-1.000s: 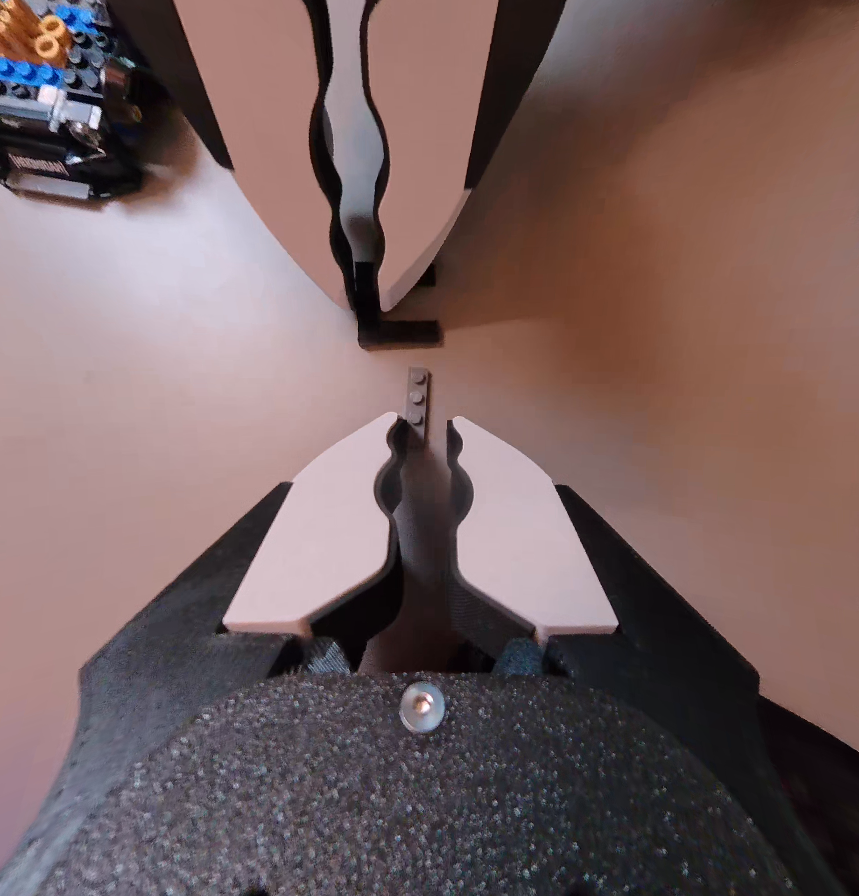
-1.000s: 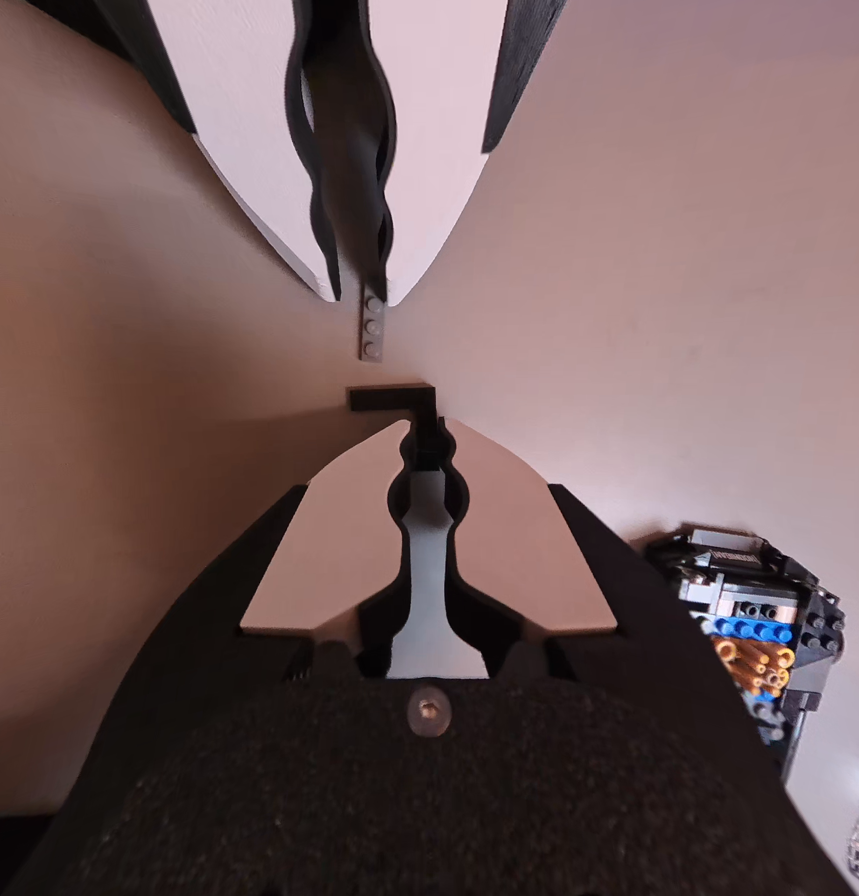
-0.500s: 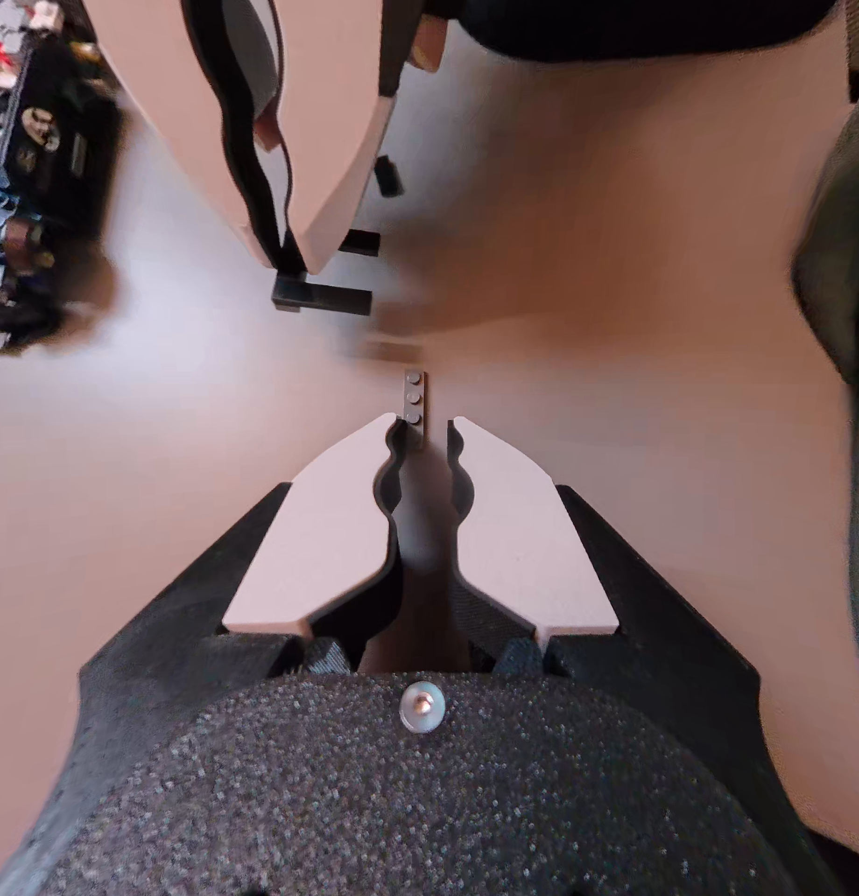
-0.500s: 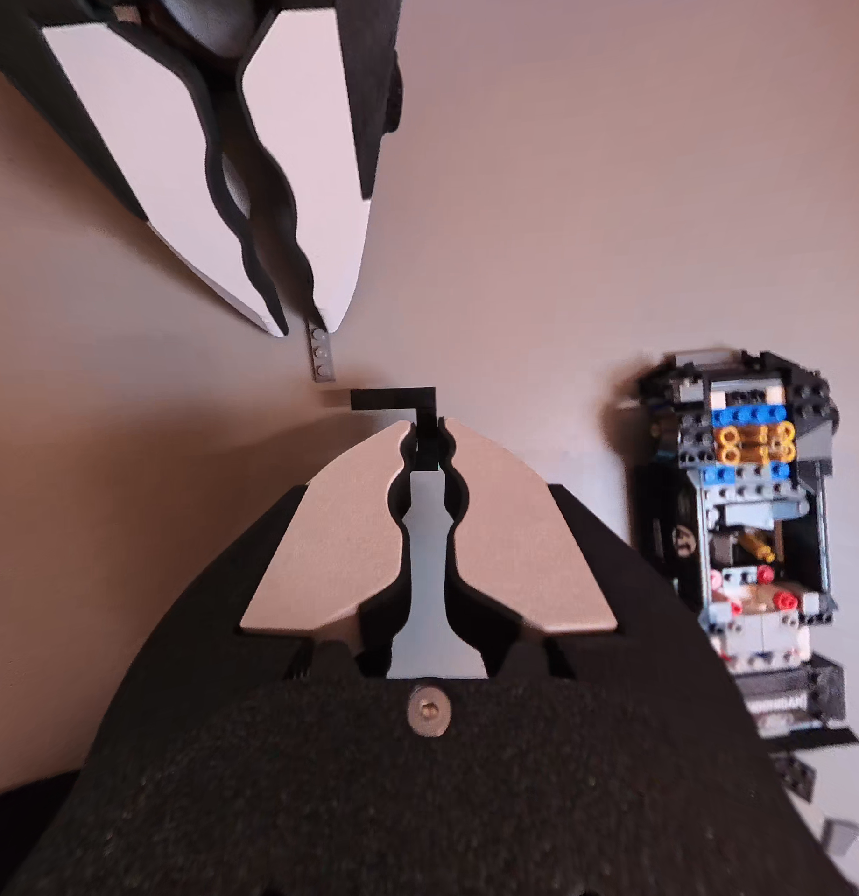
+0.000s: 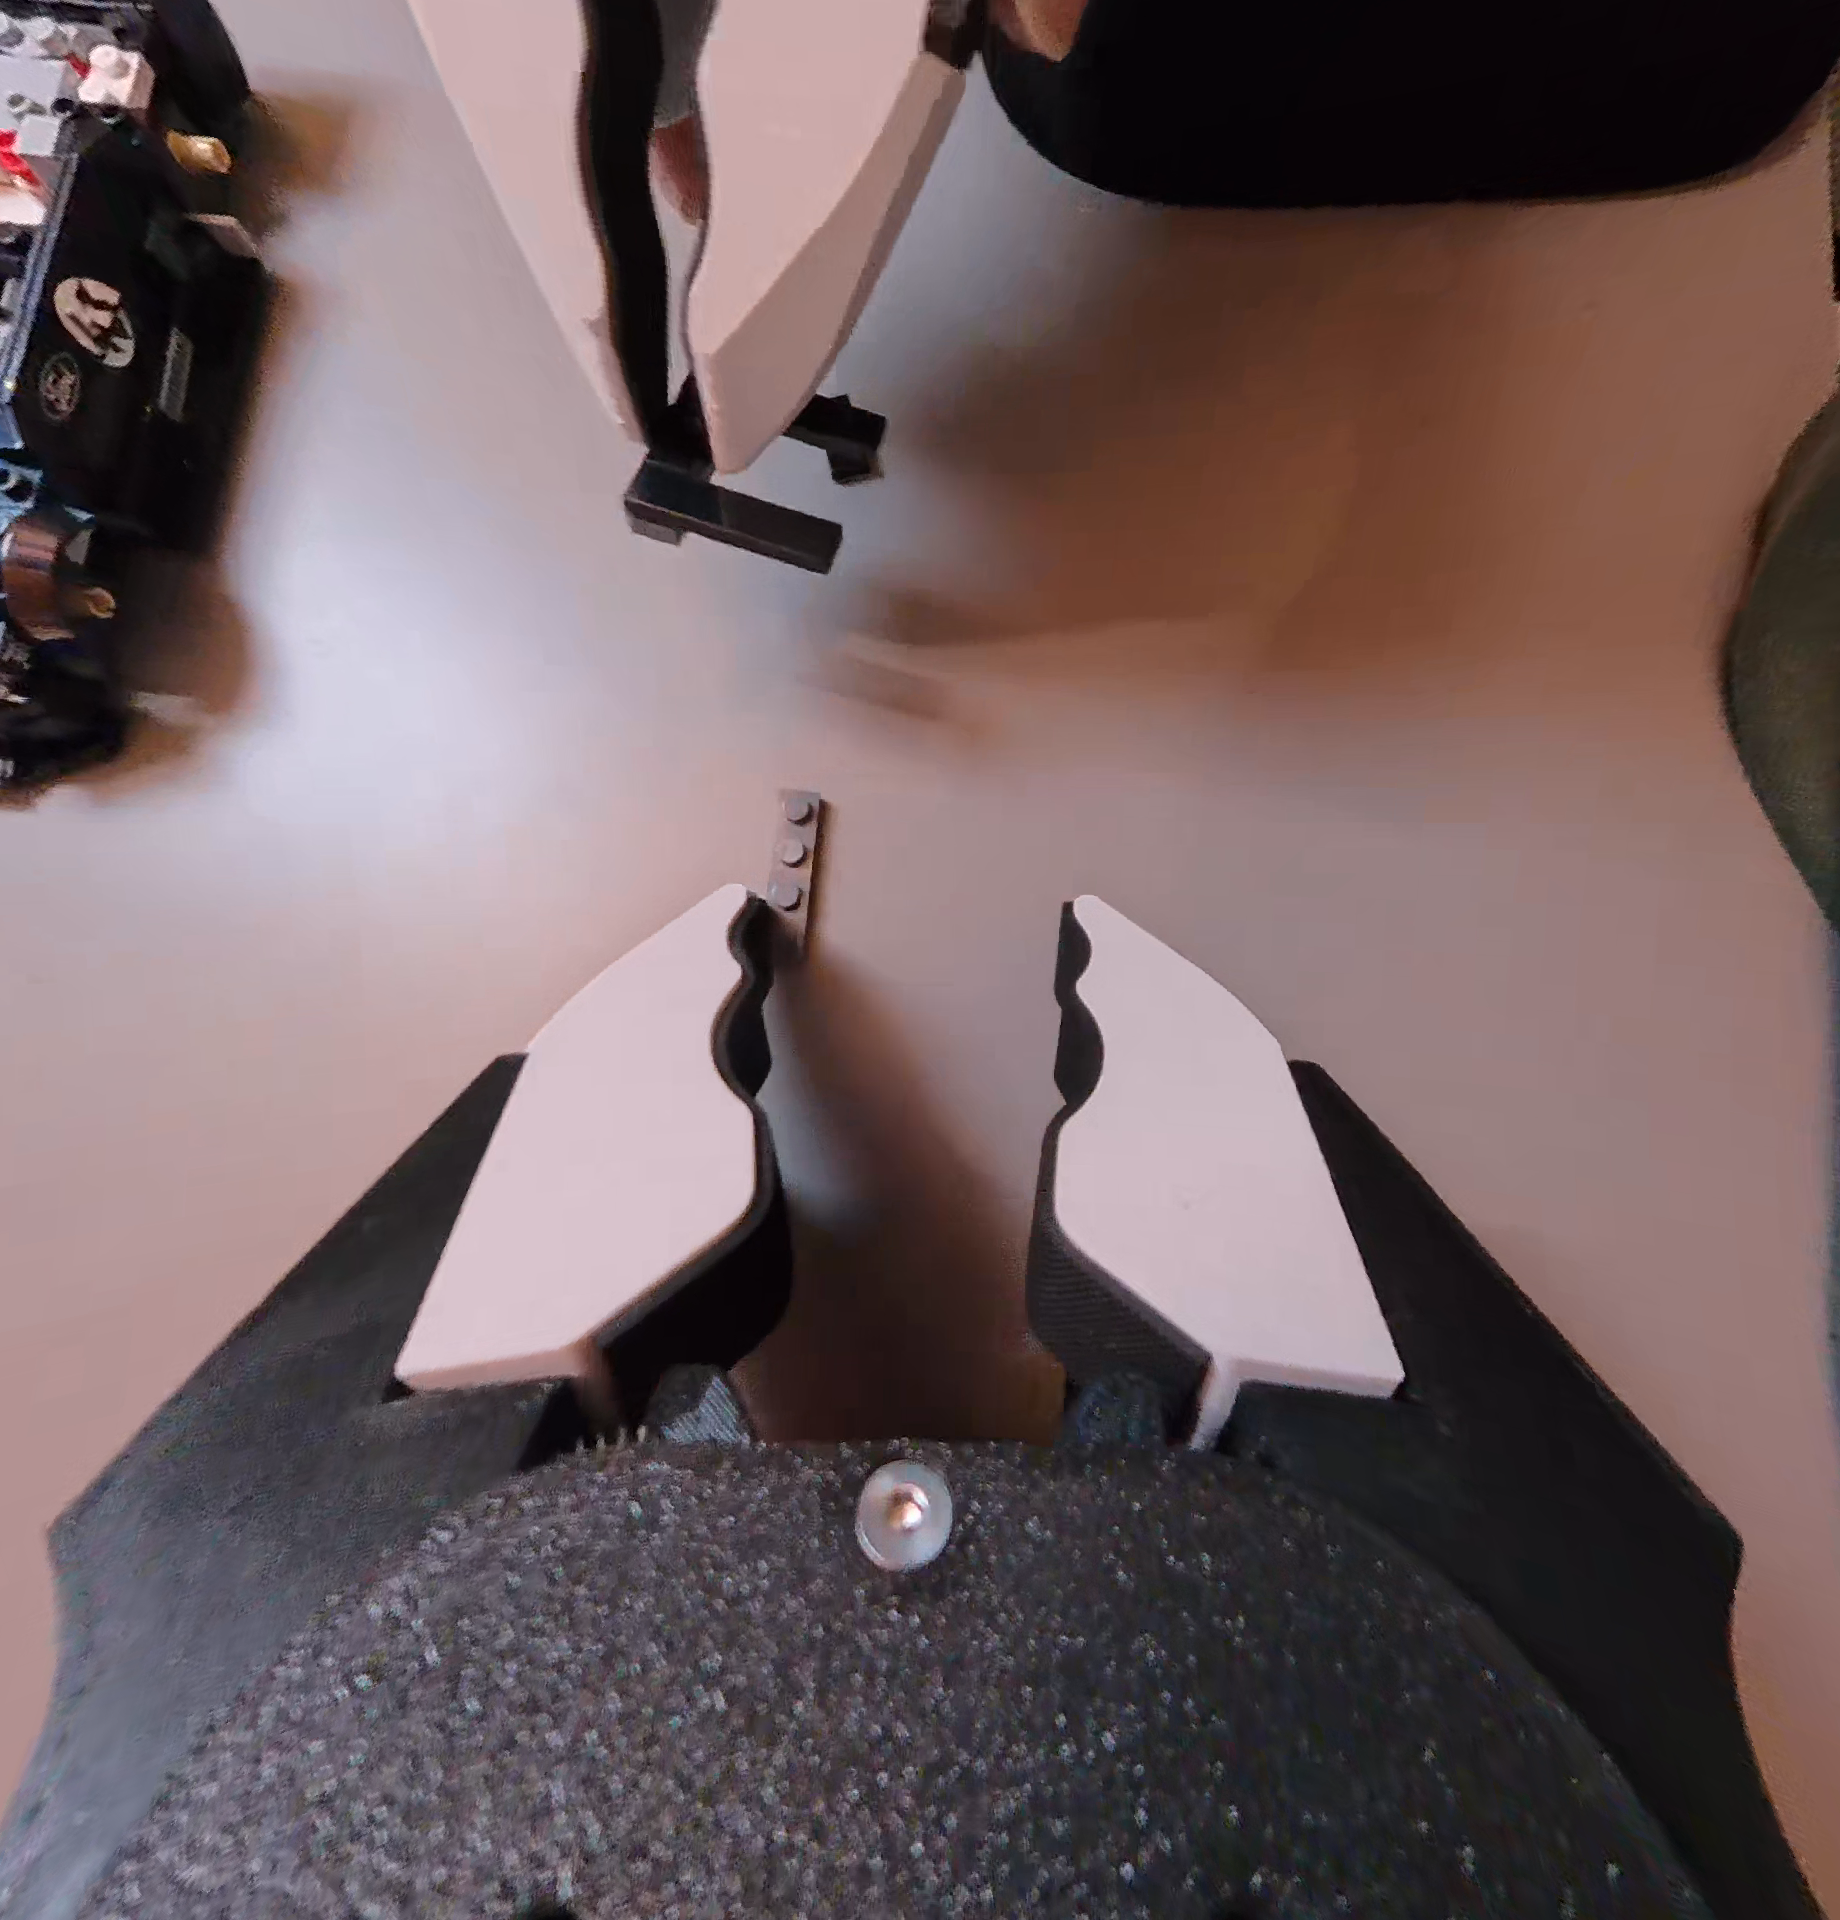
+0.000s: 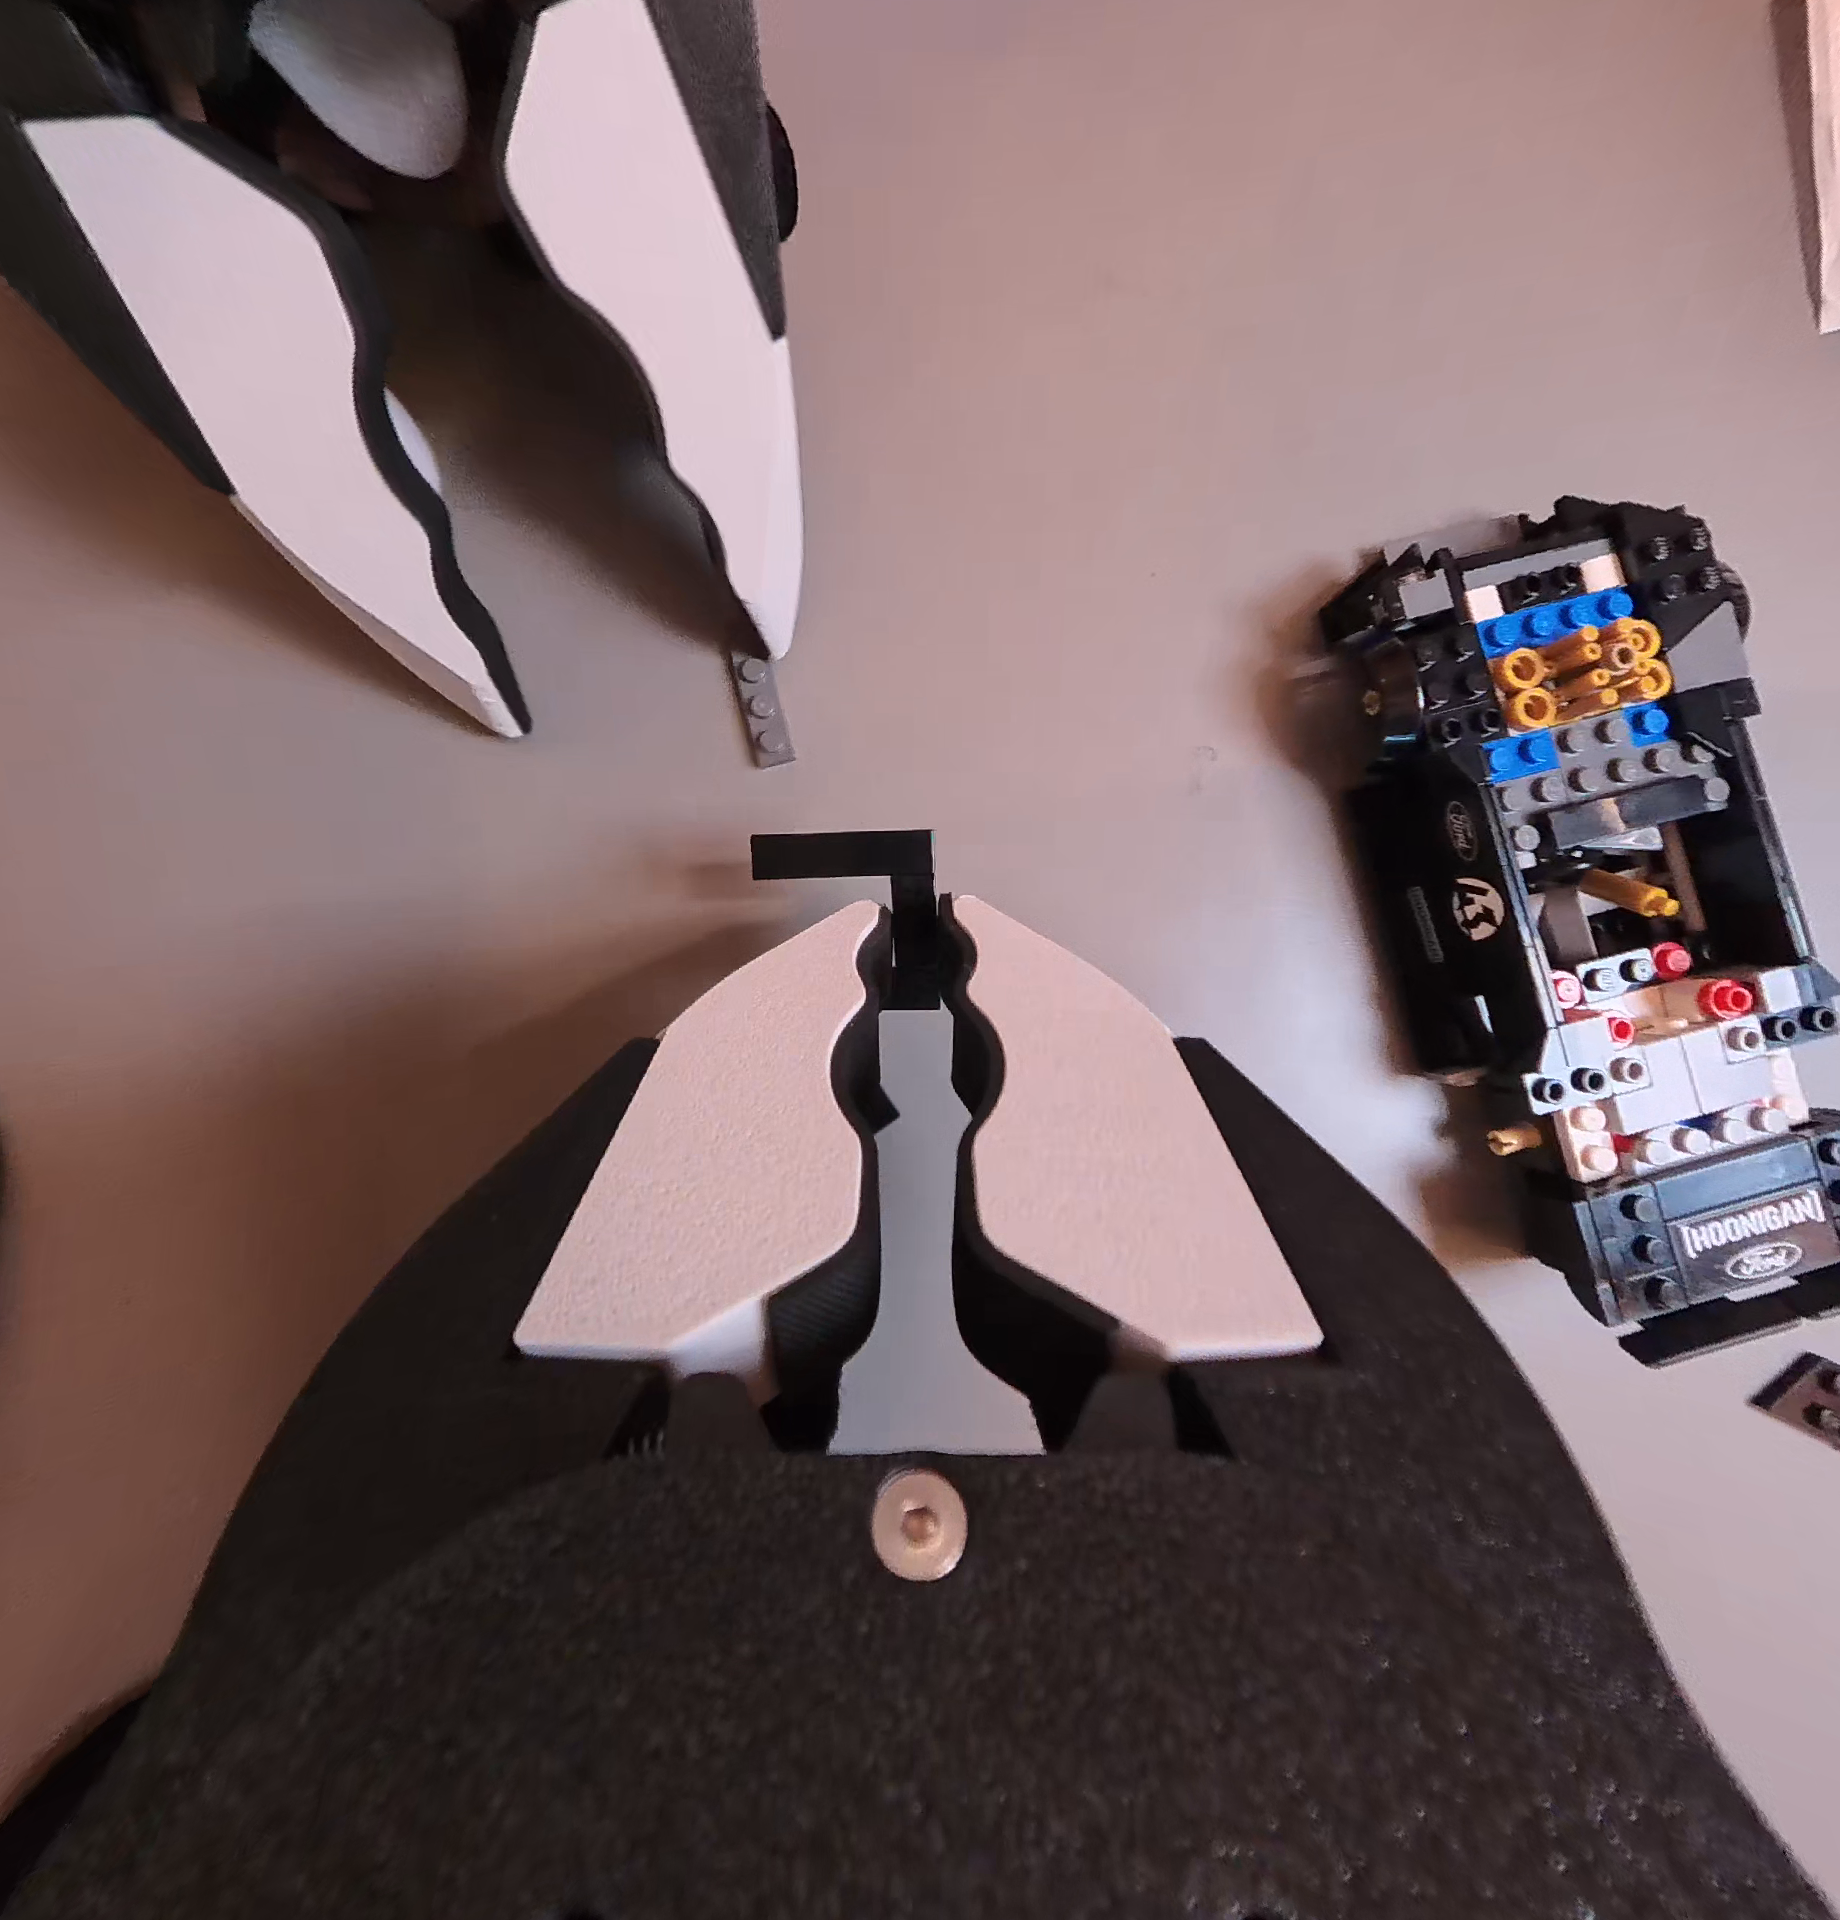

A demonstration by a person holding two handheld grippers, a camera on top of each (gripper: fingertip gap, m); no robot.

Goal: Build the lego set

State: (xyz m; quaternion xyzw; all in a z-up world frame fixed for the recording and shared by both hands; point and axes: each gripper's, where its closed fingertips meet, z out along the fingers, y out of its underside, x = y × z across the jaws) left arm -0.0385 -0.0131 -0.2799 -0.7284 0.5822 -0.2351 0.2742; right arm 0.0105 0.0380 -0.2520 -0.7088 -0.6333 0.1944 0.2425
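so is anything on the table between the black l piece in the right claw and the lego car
Nothing visible: between the black L piece in the right claw and the lego car lies only bare table.

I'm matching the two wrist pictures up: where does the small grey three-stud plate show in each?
Left wrist view: the grey plate sits just above centre, at the tip of the open left gripper's left-hand finger.
Right wrist view: the plate lies upper centre, at the far gripper's fingertip.
Shared landmark: the black L-shaped piece clamped in the right gripper.

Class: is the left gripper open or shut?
Open: the left gripper shows a wide gap between its jaws; the small grey studded plate touches only one.
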